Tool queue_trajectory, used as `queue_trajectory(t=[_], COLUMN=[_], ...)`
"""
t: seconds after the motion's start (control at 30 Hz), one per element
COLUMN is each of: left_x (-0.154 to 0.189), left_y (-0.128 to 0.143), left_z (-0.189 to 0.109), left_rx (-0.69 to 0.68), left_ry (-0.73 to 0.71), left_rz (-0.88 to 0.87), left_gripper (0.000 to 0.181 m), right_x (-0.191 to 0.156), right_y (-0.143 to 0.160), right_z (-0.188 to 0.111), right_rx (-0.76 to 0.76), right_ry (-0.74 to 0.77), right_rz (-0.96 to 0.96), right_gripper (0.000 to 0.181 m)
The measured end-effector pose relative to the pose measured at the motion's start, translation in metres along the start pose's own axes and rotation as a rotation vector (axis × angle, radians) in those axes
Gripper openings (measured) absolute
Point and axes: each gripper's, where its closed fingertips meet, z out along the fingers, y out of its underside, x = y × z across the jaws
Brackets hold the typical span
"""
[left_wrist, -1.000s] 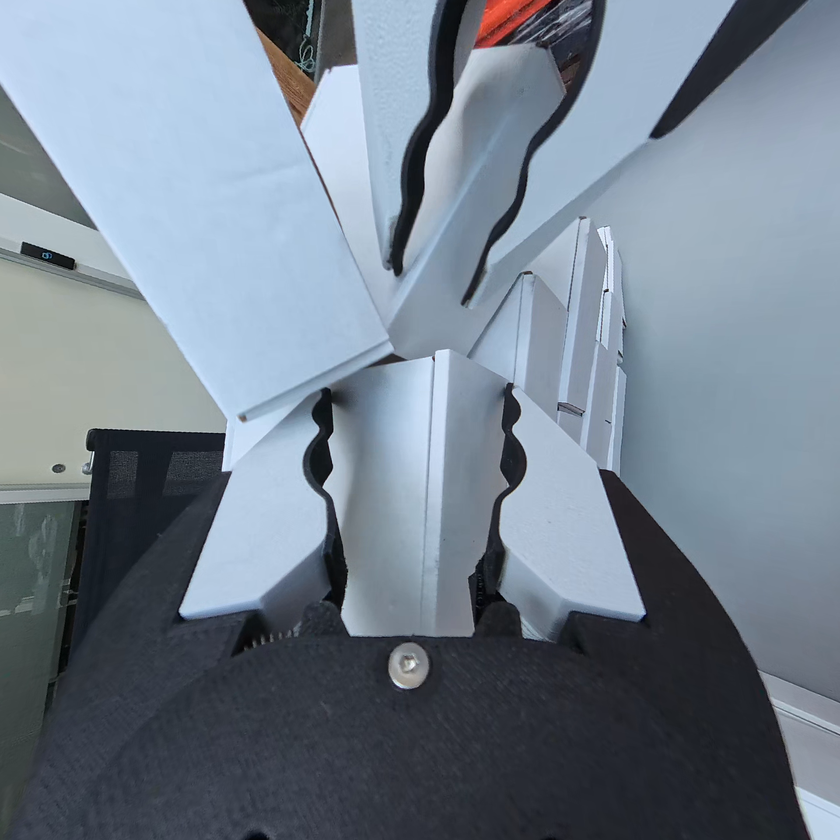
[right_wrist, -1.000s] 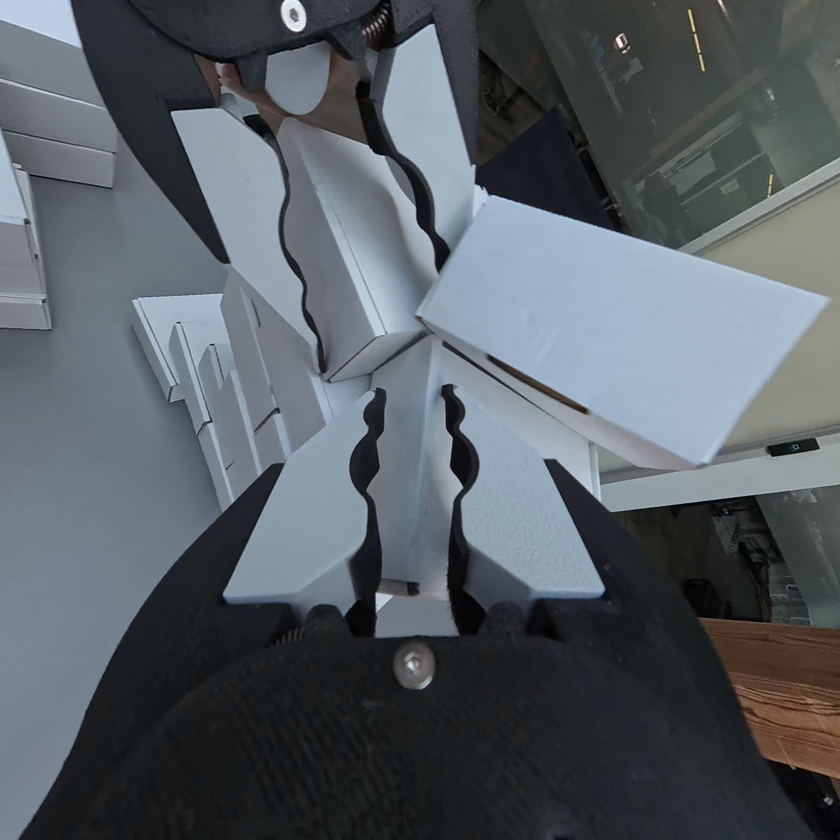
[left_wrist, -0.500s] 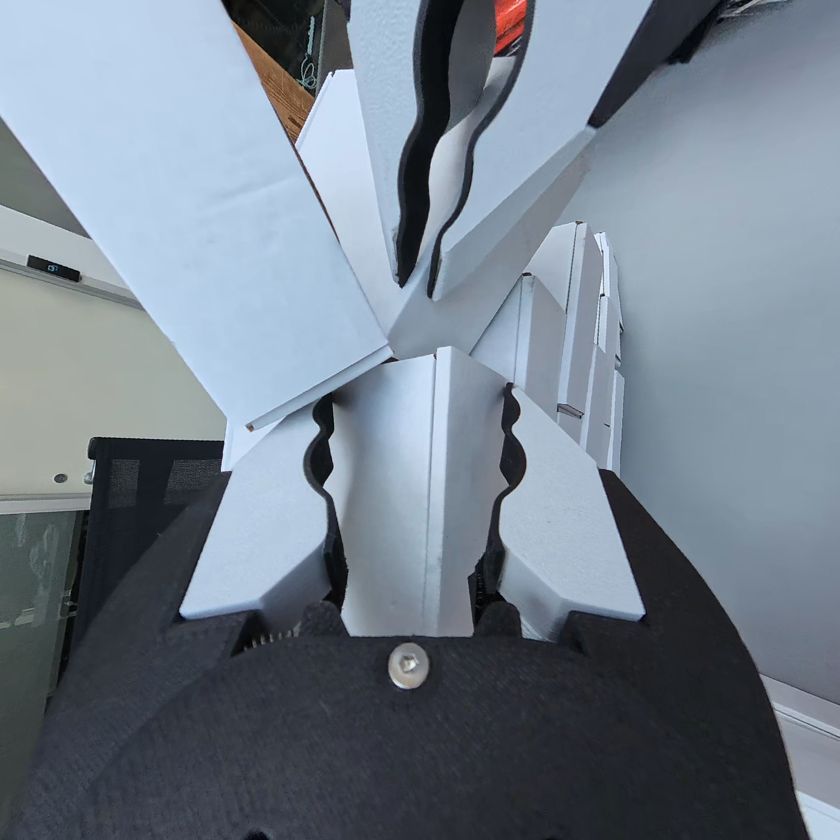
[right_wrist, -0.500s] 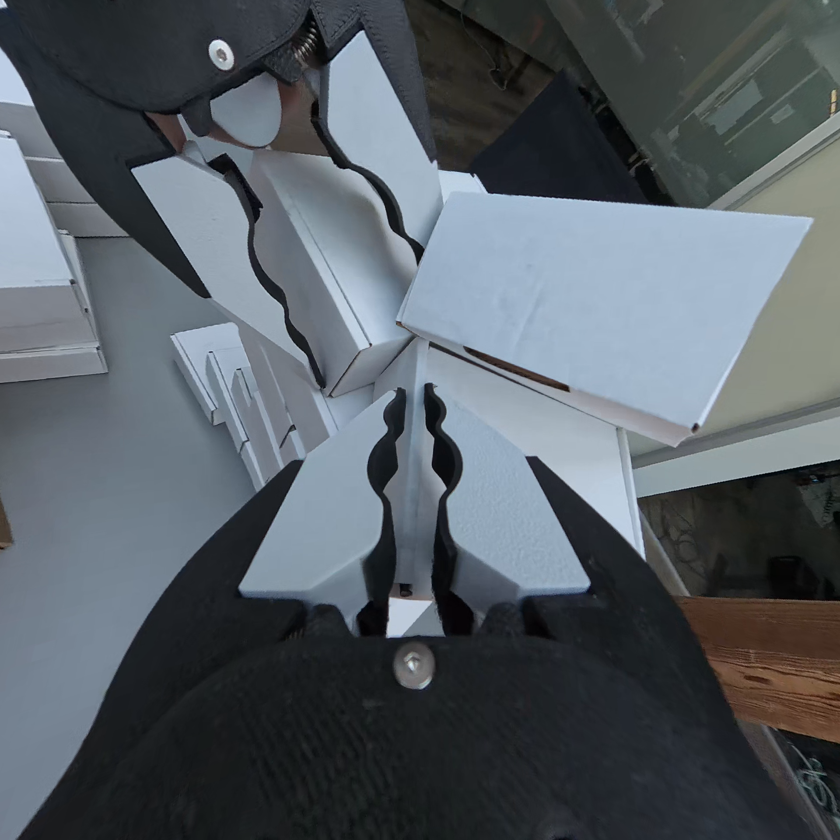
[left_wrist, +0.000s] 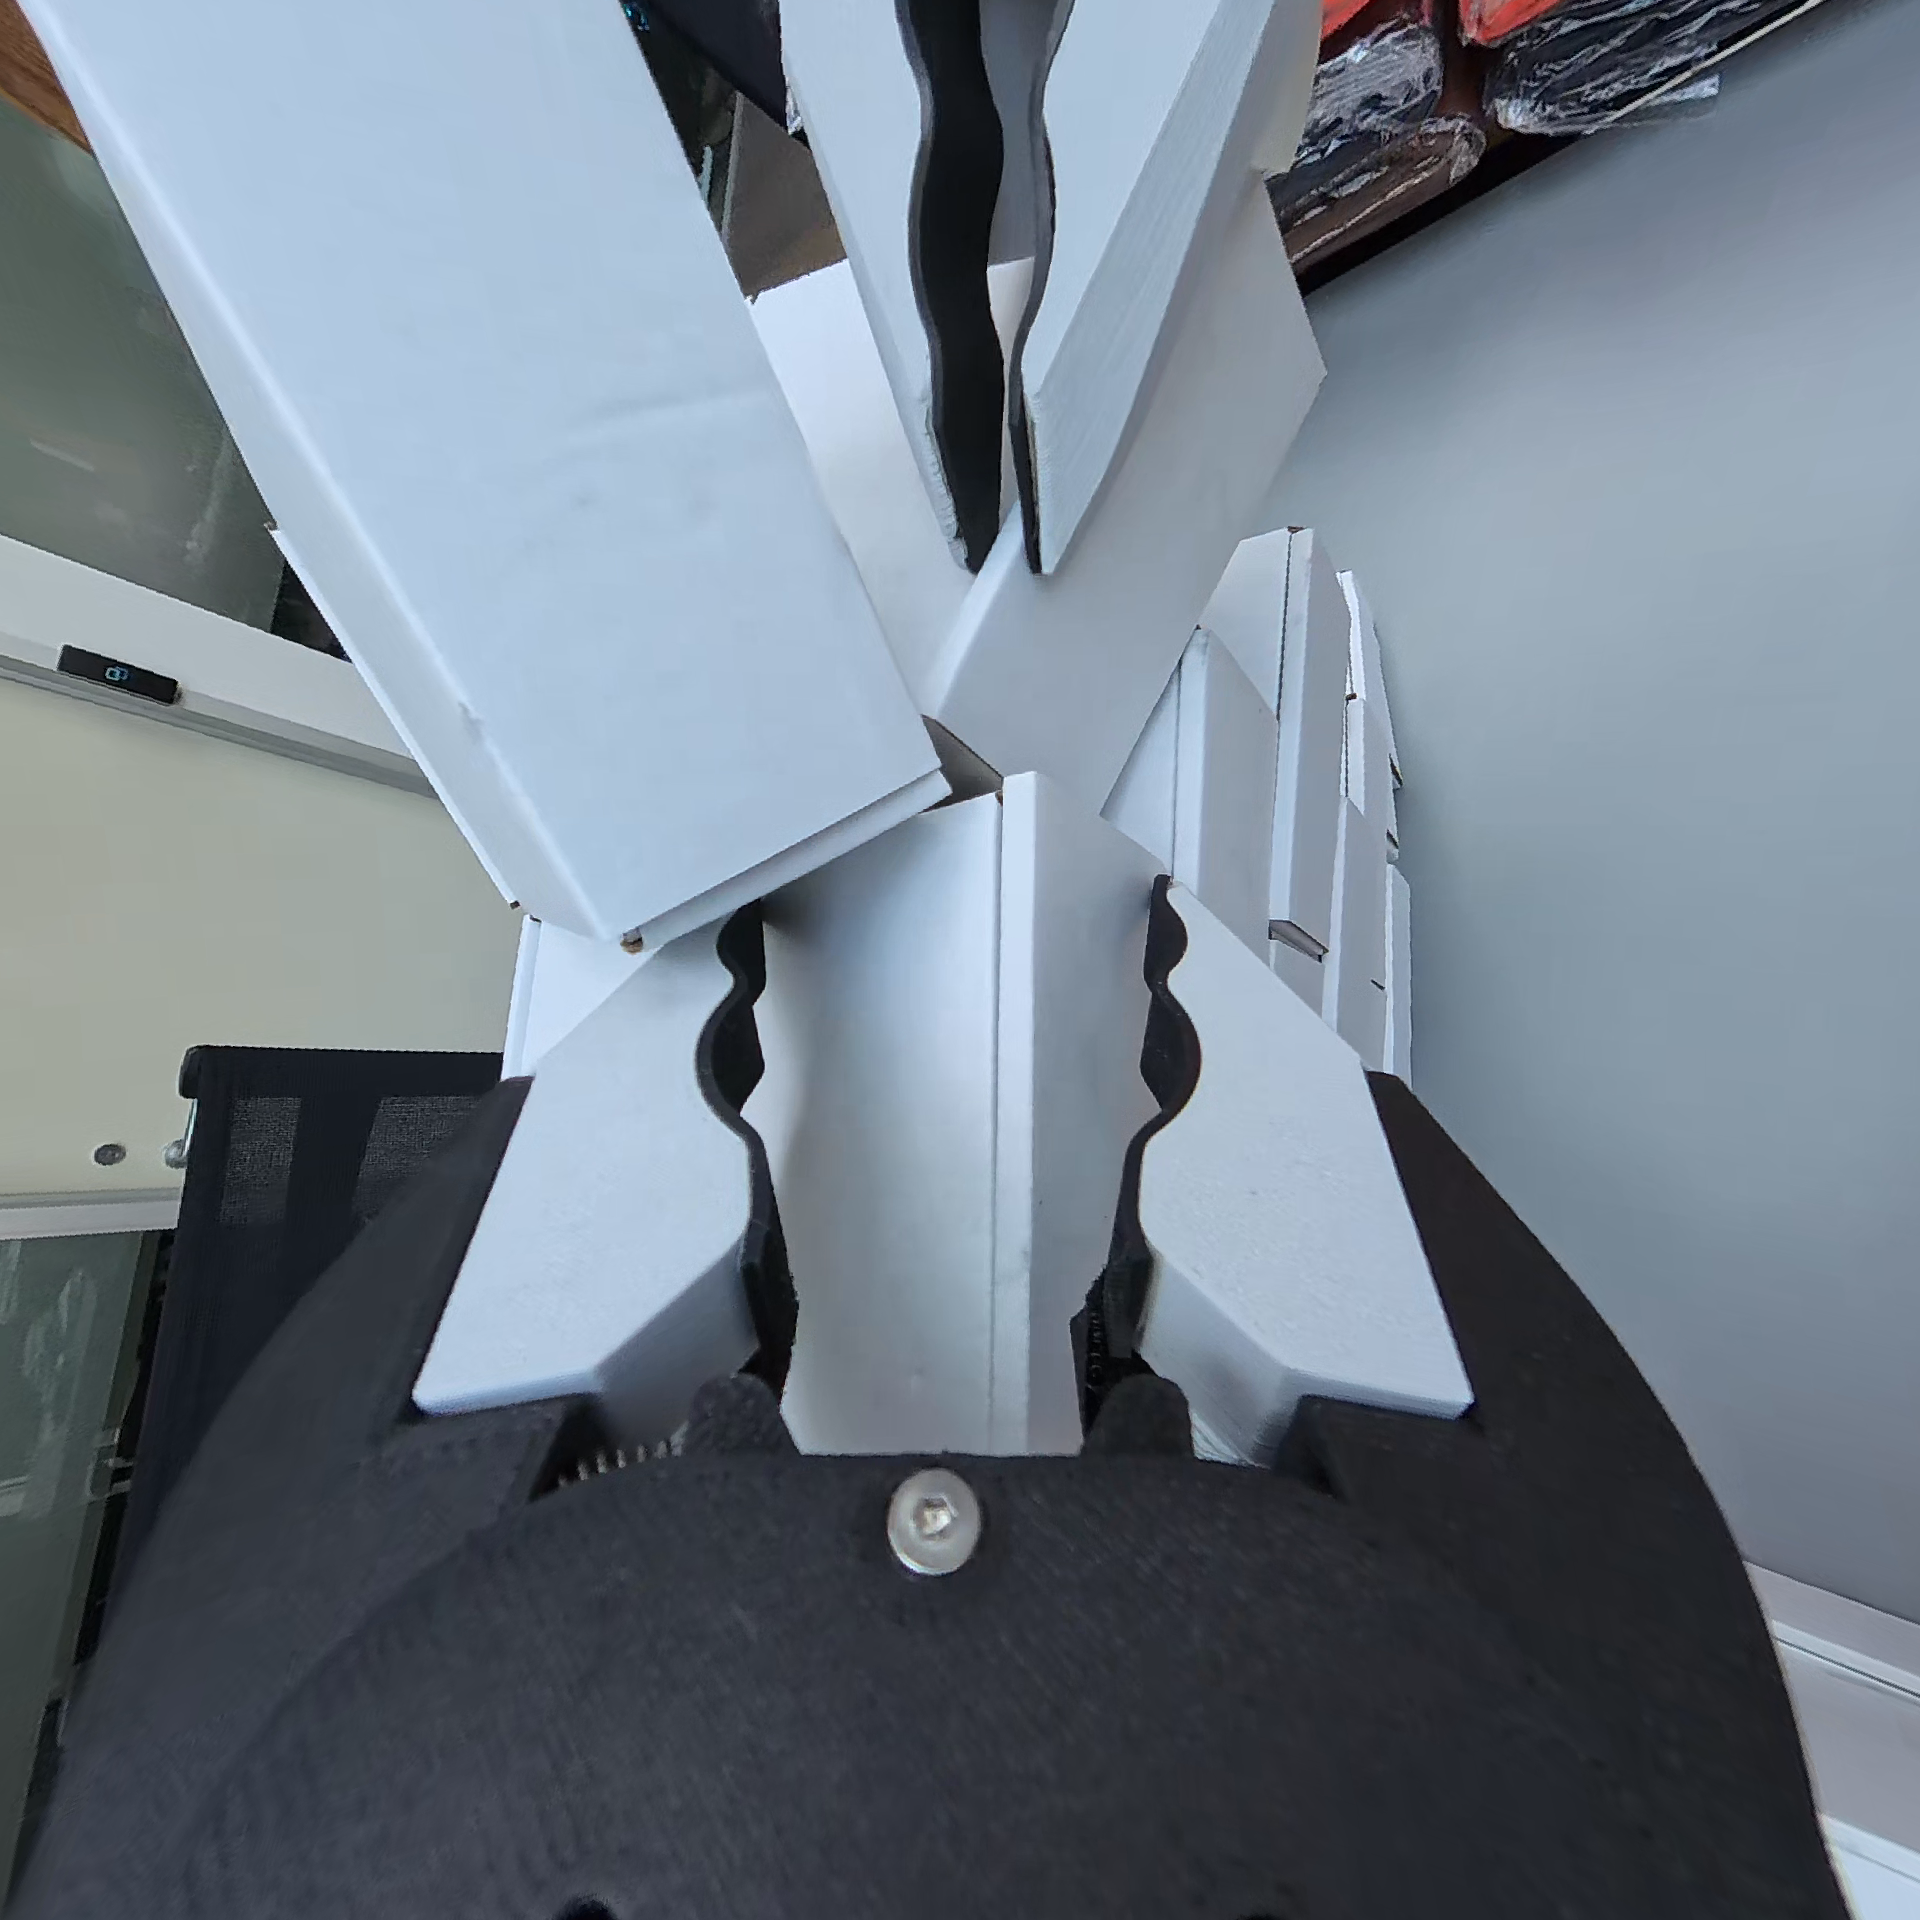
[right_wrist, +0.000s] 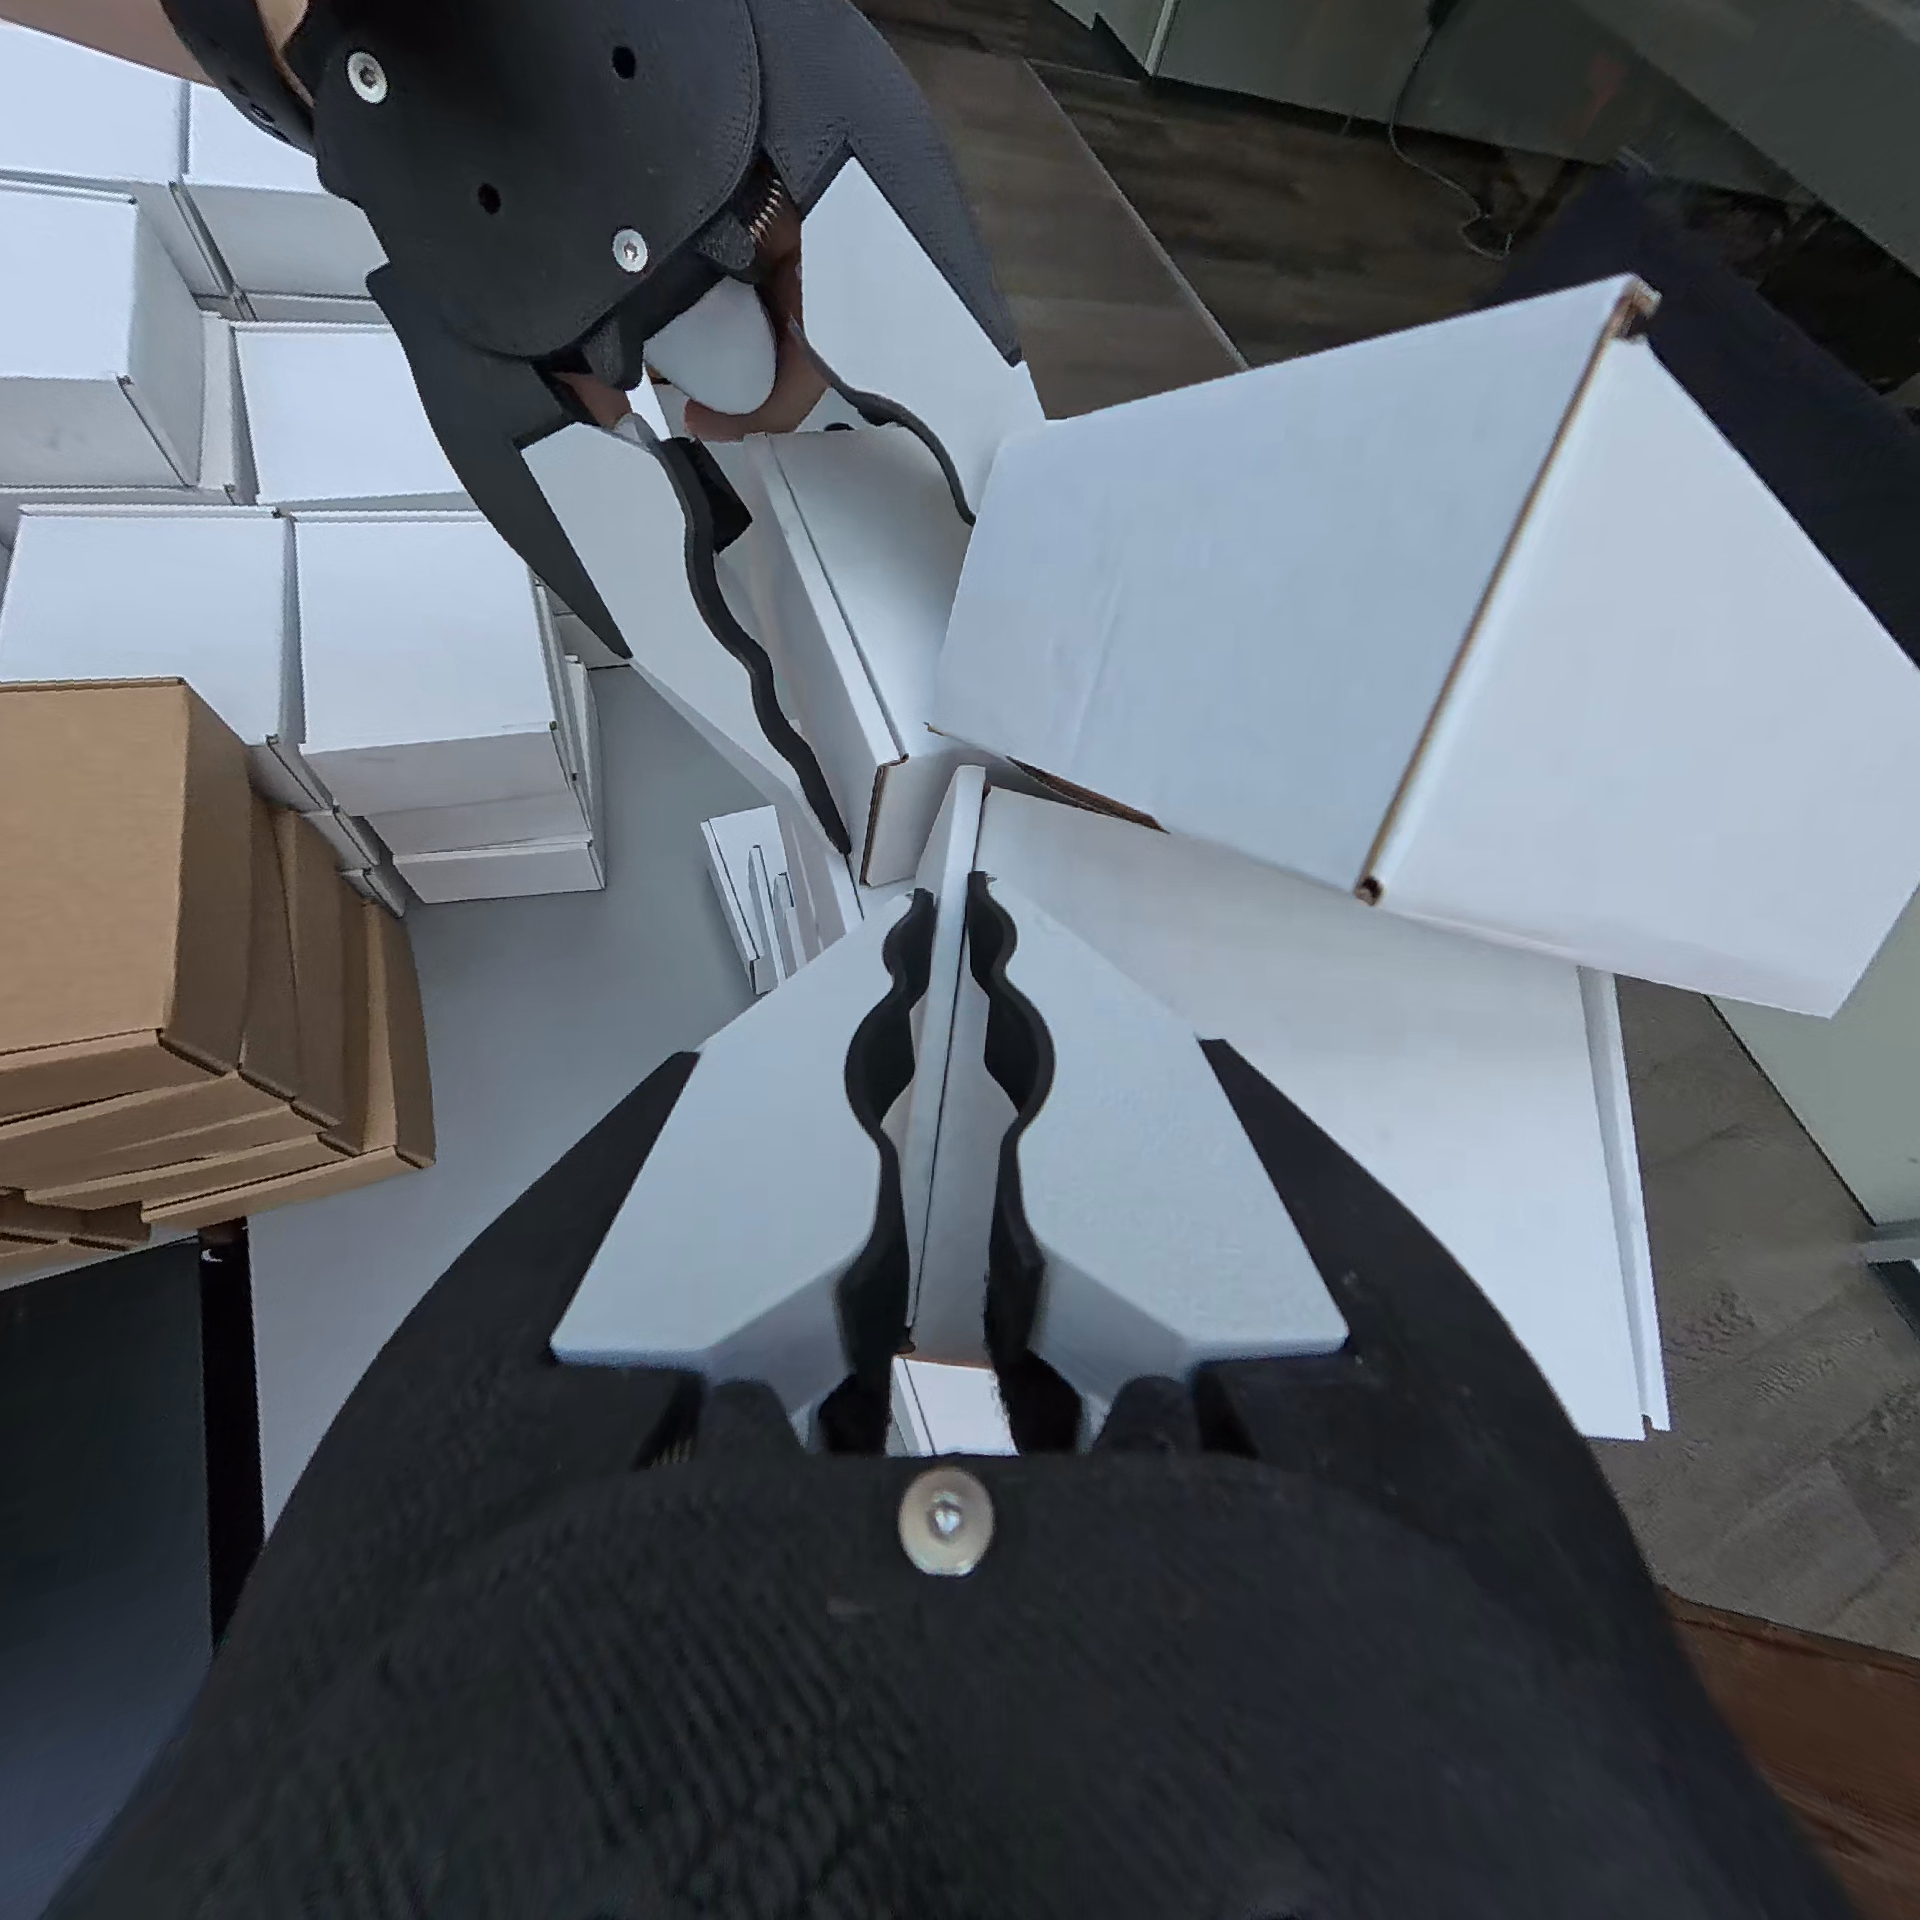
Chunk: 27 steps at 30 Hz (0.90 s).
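Observation:
A white cardboard box (right_wrist: 1299, 623) is held in the air between both grippers; in the left wrist view its big panel (left_wrist: 499, 468) fills the upper left. My left gripper (left_wrist: 951, 935) is shut on a folded double wall of the box (left_wrist: 914, 1143), its jaws held wide by it. It also shows in the right wrist view (right_wrist: 894, 675), at the top. My right gripper (right_wrist: 945, 904) is shut on a thin flap (right_wrist: 951, 1039) of the same box, edge-on between the pads. It shows in the left wrist view (left_wrist: 992, 551), pinching from above.
Stacks of folded white boxes (right_wrist: 416, 644) and brown boxes (right_wrist: 125, 935) stand on the grey table (right_wrist: 623, 935) at the left. Flat white blanks (left_wrist: 1299, 831) lie beyond the grippers. A black mesh chair (left_wrist: 291, 1195) and wooden flooring (right_wrist: 1143, 260) lie off the table. Some 5 centimeters of space lies between my two pairs of fingers.
My right gripper has closed from part open to pinched tight on the thin flap. The box and both grippers have turned, so the right view now looks down on the table and stacks.

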Motion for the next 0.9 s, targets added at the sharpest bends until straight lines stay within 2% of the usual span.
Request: queue_trajectory(t=[0.2,0.43,0.67,0.77,0.9], left_x=[-0.003,-0.011,-0.020,-0.022,-0.024], left_y=[-0.002,-0.011,-0.017,-0.020,-0.019], left_z=[0.001,-0.006,-0.010,-0.012,-0.012], left_rx=[0.028,0.138,0.216,0.242,0.244], left_ry=[-0.011,-0.045,-0.045,-0.039,-0.031], left_rz=[-0.078,-0.221,-0.349,-0.387,-0.411], left_gripper=[0.071,0.068,0.070,0.070,0.070], right_x=[0.000,-0.001,0.000,-0.003,0.000], right_y=[-0.002,-0.003,-0.004,-0.006,-0.008], right_z=[0.003,0.008,0.006,0.008,0.012], right_rx=[0.003,-0.057,-0.042,-0.035,-0.053], right_ry=[0.016,0.059,0.028,0.018,0.068], right_rz=[-0.027,-0.096,0.009,0.051,0.052], right_gripper=[0.005,0.006,0.006,0.015,0.014])
